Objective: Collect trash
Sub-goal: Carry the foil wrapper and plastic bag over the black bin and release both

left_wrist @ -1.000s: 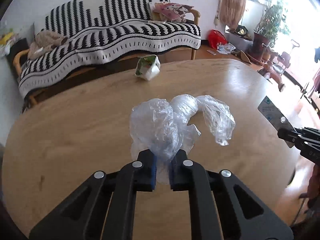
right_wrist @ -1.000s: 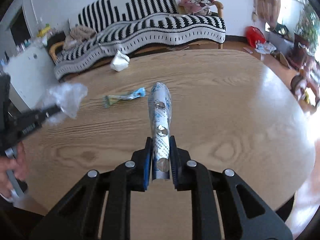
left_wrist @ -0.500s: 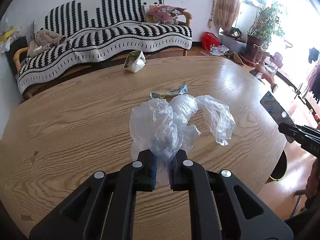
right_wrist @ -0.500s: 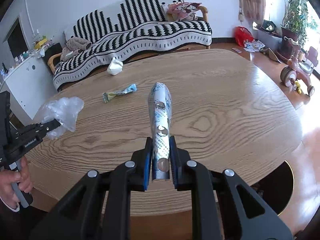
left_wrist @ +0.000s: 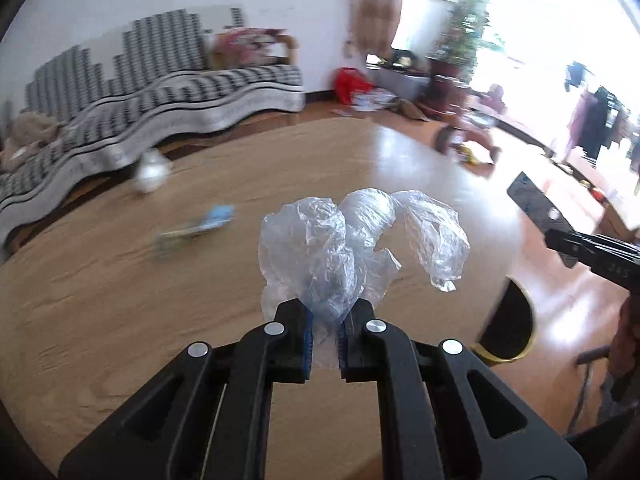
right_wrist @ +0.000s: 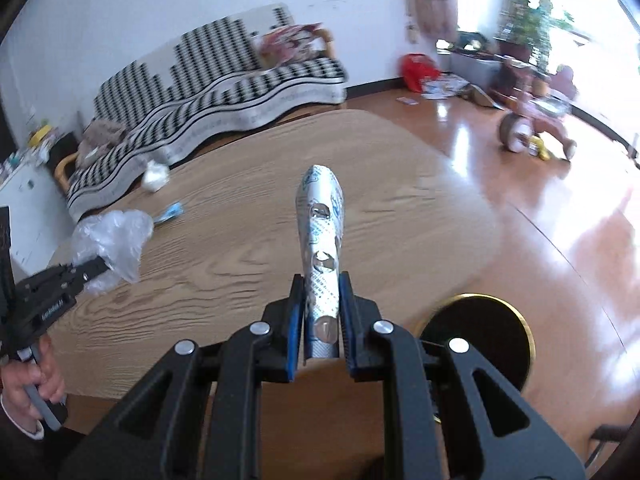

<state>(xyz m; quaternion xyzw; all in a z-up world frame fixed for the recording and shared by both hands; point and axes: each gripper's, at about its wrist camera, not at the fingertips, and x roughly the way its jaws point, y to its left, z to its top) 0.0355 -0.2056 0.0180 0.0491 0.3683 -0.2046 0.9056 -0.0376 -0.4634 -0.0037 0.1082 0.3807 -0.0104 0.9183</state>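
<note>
Pinching crinkly clear plastic bag (left_wrist: 344, 248) in my left tongs (left_wrist: 324, 344), flattened foil wrapper (right_wrist: 322, 248) clamped in right tongs (right_wrist: 320, 340), over wood-grain bench (right_wrist: 224, 248).

My left tongs (left_wrist: 323, 334) grip a plastic bag (left_wrist: 340, 248) above the surface (left_wrist: 120, 280); my right tongs (right_wrist: 320, 320) grip a foil strip (right_wrist: 322, 240) over the surface's near edge. Taking the sofa (right_wrist: 224, 84) as landmark: the surface lies before it, a crumpled carton (right_wrist: 155, 176) sits on the surface's edge nearest the sofa, and a wrapper (right_wrist: 170, 213) lies farther from the sofa than the carton. A bin (right_wrist: 480, 344) stands on the floor well away from the sofa, just beside the surface's near edge, right of my right tongs.
</note>
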